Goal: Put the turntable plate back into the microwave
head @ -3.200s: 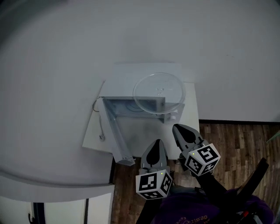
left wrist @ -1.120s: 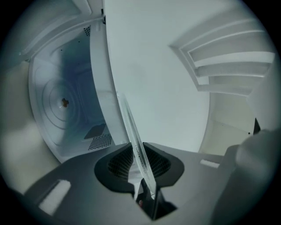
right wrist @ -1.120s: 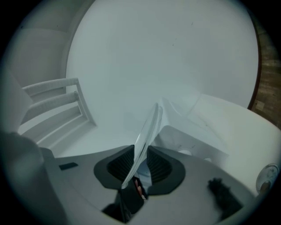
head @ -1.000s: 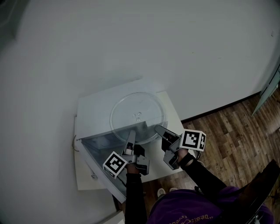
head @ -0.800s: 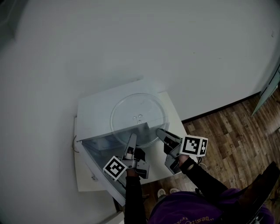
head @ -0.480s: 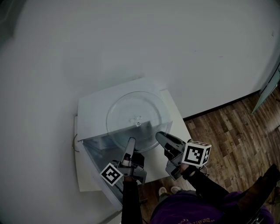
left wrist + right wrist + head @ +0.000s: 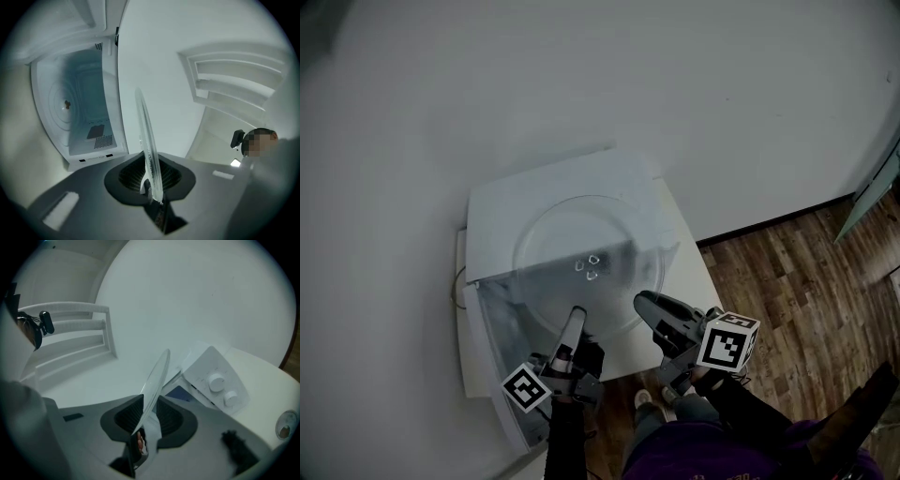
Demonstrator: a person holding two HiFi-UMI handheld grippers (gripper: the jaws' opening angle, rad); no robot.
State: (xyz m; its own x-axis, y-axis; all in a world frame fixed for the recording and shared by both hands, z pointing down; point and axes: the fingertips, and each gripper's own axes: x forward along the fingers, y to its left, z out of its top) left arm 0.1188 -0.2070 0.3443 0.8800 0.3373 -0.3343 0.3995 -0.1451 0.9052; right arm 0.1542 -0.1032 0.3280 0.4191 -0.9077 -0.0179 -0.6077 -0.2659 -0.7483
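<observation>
The clear glass turntable plate [image 7: 581, 258] hangs roughly flat over the front of the white microwave [image 7: 553, 183], held by its near rim from both sides. My left gripper [image 7: 574, 323] has the rim [image 7: 147, 150] between its jaws, which are closing on it. My right gripper [image 7: 649, 305] is shut on the rim [image 7: 157, 378] further right. In the left gripper view the open oven cavity [image 7: 79, 108] lies ahead to the left, with its hub on the floor.
The microwave door [image 7: 492, 370] stands open at the lower left. Its panel with two knobs [image 7: 219, 385] is beside the right gripper. The microwave sits on a small white table [image 7: 692, 267] against a white wall. Wooden floor [image 7: 797, 281] is at the right.
Both grippers have drawn back toward the person with the plate. The plate has come forward off the microwave's top and now hangs over its front.
</observation>
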